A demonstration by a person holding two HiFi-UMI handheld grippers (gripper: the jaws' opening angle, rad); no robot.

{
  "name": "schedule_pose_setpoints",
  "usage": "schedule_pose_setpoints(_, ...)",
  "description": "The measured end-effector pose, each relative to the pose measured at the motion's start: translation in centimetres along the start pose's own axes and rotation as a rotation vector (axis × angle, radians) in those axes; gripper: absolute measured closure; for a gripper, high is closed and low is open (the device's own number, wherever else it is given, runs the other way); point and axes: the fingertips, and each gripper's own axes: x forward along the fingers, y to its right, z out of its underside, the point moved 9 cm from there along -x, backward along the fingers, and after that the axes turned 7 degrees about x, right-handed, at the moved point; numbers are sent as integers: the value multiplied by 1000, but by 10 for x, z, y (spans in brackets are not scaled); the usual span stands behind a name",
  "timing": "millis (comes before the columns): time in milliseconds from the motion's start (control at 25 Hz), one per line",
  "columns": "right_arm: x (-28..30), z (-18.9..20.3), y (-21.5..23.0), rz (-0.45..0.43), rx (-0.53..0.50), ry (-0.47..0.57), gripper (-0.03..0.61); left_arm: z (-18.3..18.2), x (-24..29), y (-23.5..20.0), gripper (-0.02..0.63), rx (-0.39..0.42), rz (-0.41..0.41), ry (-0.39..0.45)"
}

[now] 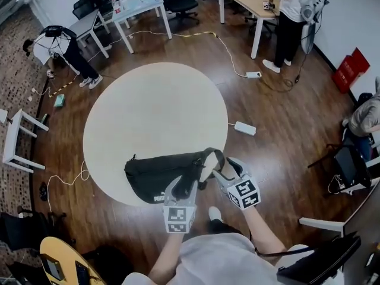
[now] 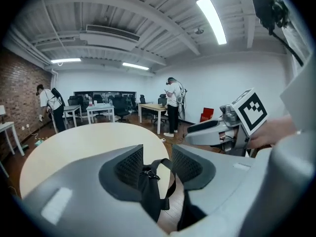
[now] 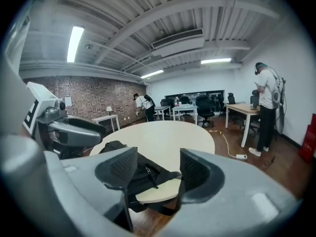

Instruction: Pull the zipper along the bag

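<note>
Bright ceiling strip lights, fisheye-warped edges

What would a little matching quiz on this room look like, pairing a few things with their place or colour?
1 bag
2 round table
3 red box
4 power strip nearest the table

A by the right-hand wall
B on the floor, right of the table
C cream-coloured
D at the table's near edge

Pairs: 1-D, 2-C, 3-A, 4-B
</note>
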Motion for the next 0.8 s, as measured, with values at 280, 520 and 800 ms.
schedule_pose_setpoints(280, 89, 30, 42, -90, -107, -210, 321, 34, 67, 8, 416, -98, 80, -148)
schedule_pose_setpoints(520, 156, 46, 49, -216, -279, -290, 371, 66, 102, 8, 422, -187, 73, -275)
schedule_pose_setpoints(800, 192, 91, 58, -407, -335, -435, 518, 81, 128, 21, 422, -207, 104, -342)
